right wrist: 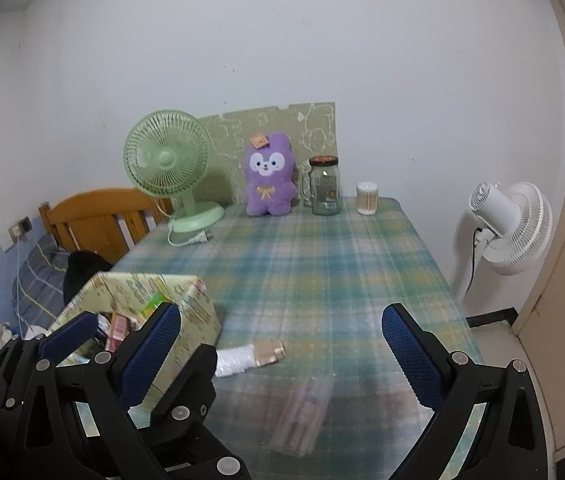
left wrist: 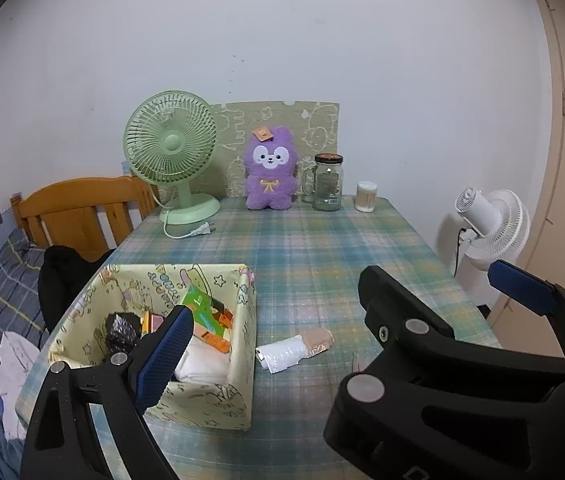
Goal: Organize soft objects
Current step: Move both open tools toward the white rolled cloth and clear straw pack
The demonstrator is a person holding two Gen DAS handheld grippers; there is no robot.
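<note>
A yellow patterned fabric box stands on the plaid table at the front left, holding a white cloth and several colourful packets. It also shows in the right wrist view. A rolled white and tan soft item lies on the table just right of the box, also in the right wrist view. A purple plush toy stands at the table's back, also in the right wrist view. My left gripper is open above the box's right side and the roll. My right gripper is open above the front of the table, holding nothing.
A green desk fan, a glass jar and a cotton swab tub stand at the back. A clear packet lies on the table near me. A white floor fan stands right of the table. A bed is at the left.
</note>
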